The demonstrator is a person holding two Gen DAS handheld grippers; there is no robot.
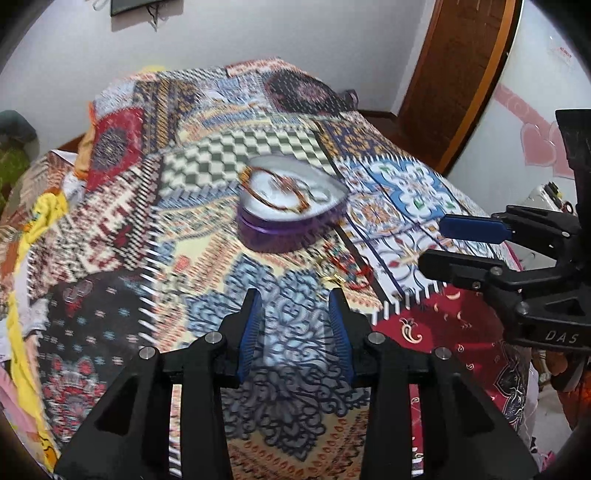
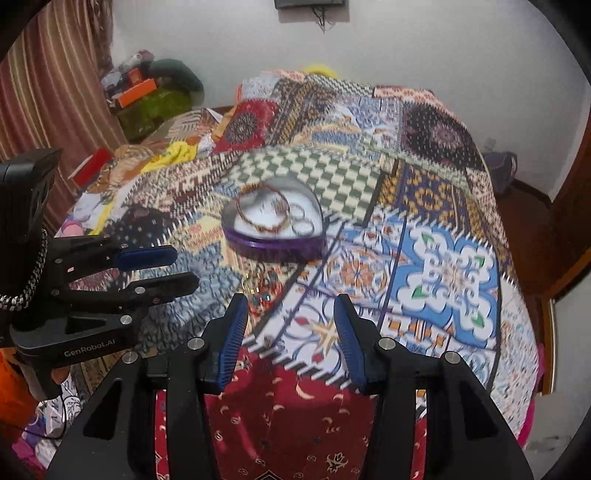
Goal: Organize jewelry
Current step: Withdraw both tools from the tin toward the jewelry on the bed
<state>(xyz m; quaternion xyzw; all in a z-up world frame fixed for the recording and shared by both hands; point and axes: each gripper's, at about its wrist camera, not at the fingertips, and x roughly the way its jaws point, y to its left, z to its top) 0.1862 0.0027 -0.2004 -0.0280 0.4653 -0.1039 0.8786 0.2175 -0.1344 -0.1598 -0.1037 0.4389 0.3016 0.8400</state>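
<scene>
Heart-shaped jewelry box [image 1: 291, 206] ahead of both grippers, left gripper [image 1: 297, 321] fingers spread, right gripper [image 2: 291, 328] fingers spread

A bed fills most of the room, draped in a busy patchwork-print bedspread [image 2: 424, 221] of checks, blue tiles and dark red paisley. Behind it stands a plain white wall [image 2: 424, 44] with a dark flat panel [image 2: 310, 3] mounted high up. A brown wooden door [image 1: 458, 62] stands at one side, striped brown curtains [image 2: 55, 81] at the other. Crumpled clothes and a green bundle [image 2: 162, 103] are heaped by the curtain.
</scene>
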